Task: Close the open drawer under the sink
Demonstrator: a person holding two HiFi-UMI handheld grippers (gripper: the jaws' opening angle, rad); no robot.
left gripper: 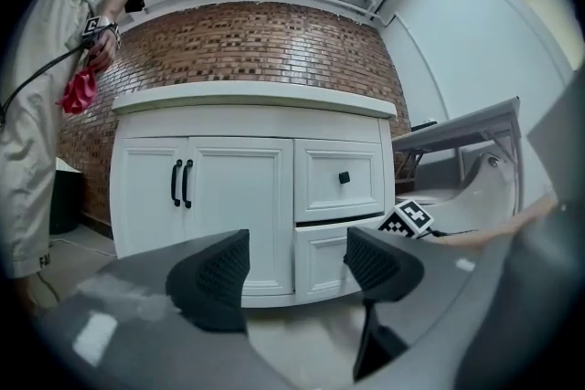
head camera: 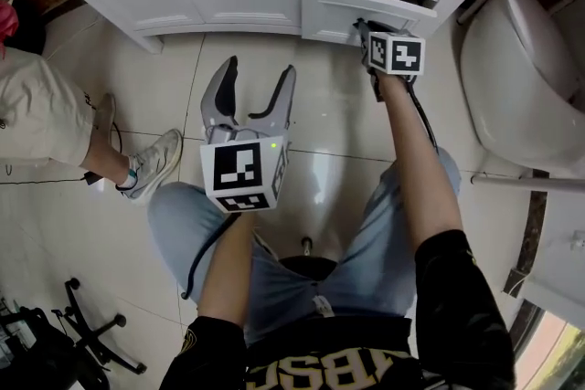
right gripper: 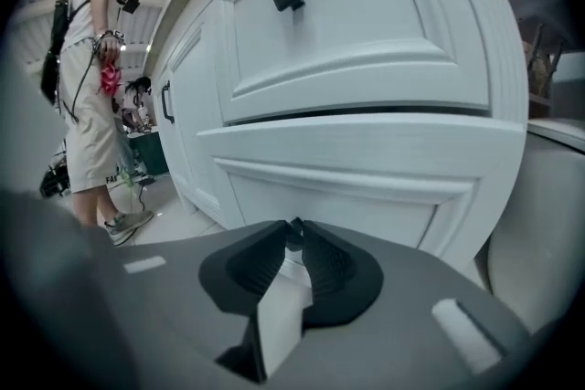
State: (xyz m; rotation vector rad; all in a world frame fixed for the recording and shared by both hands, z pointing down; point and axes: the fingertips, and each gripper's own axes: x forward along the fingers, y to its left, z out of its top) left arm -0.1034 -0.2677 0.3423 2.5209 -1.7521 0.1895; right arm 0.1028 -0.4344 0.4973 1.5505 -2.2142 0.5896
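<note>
The right gripper [right gripper: 292, 240] has its jaws clenched on the dark knob [right gripper: 293, 230] of the slightly open drawer [right gripper: 366, 169]. The left gripper [head camera: 260, 73] hangs over the floor [head camera: 320, 96], jaws released and empty.

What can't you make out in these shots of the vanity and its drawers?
Inside of the lower drawer: every view shows only a dark slit above its front.
Its knob: in the right gripper view the right gripper is shut around it, leaving just a dark speck.
Sink: cut off by the head view's top edge; the left gripper view sits below the countertop.
</note>
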